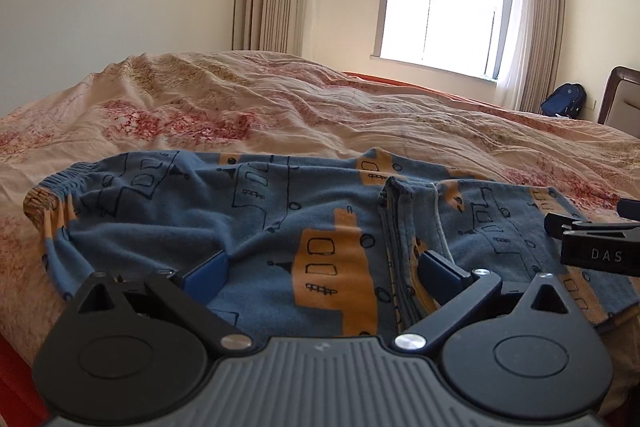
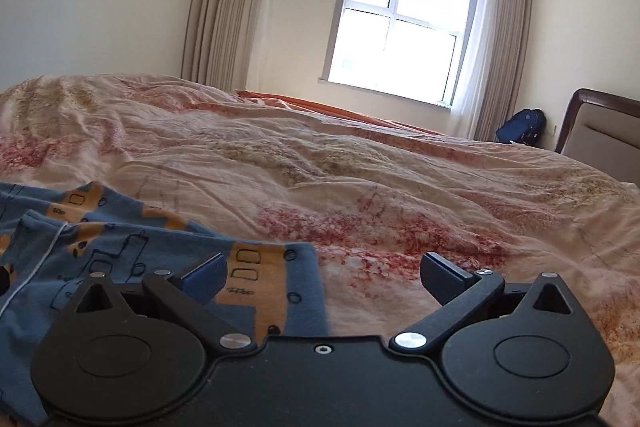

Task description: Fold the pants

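Blue pants (image 1: 248, 219) with orange bus prints lie on the bed, folded over themselves, the elastic waistband (image 1: 60, 183) at the left and the leg cuffs (image 1: 400, 211) doubled back near the middle. My left gripper (image 1: 322, 269) hovers low over the cloth, open wide, its blue pads clear of the fabric. The right gripper's black body (image 1: 592, 239) shows at the right edge of the left wrist view. In the right wrist view my right gripper (image 2: 322, 275) stands open over the right end of the pants (image 2: 120, 259), nothing pinched between its fingers.
A rumpled pink and cream floral bedspread (image 1: 280, 107) covers the bed. A window (image 1: 440, 7) with beige curtains is at the back, a blue backpack (image 1: 564, 99) on the floor beside it, and a padded headboard (image 2: 604, 127) at the right.
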{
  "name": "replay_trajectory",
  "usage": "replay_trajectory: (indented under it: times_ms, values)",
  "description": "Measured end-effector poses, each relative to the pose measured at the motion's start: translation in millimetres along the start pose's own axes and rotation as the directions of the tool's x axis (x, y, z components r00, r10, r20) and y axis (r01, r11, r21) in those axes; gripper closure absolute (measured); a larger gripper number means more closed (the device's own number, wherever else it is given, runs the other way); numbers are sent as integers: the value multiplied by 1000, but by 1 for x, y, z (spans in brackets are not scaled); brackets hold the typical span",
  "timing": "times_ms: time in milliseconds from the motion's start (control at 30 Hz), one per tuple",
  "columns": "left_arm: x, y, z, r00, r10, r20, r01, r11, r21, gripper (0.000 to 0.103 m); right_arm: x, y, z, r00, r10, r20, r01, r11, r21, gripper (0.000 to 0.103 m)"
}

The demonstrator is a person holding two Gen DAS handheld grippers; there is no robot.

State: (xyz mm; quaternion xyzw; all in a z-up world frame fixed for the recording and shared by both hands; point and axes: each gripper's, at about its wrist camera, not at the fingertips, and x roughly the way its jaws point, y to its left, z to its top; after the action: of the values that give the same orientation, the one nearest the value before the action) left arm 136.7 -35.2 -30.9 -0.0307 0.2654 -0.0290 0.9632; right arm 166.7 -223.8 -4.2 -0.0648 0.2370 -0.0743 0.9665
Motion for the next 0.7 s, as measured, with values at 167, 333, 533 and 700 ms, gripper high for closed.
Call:
replay_trajectory:
  times_ms: [167,333,533,700]
  values:
    - [-19,10,-4,1000,-6,0,6,1000,-17,1,-16,30,-11,1000,12,8,-11,994,-110,0]
    - [-45,45,-5,998,38,49,-31,991,-128,0,-40,52,-18,986,72,149,-39,976,-215,1]
    - [-47,100,-3,985,169,43,-151,951,-269,0,-58,73,-26,948,211,237,-135,944,-301,0]
    - [-36,129,-2,986,164,22,-146,927,-347,0,-61,89,-33,937,240,253,-142,926,-350,0]
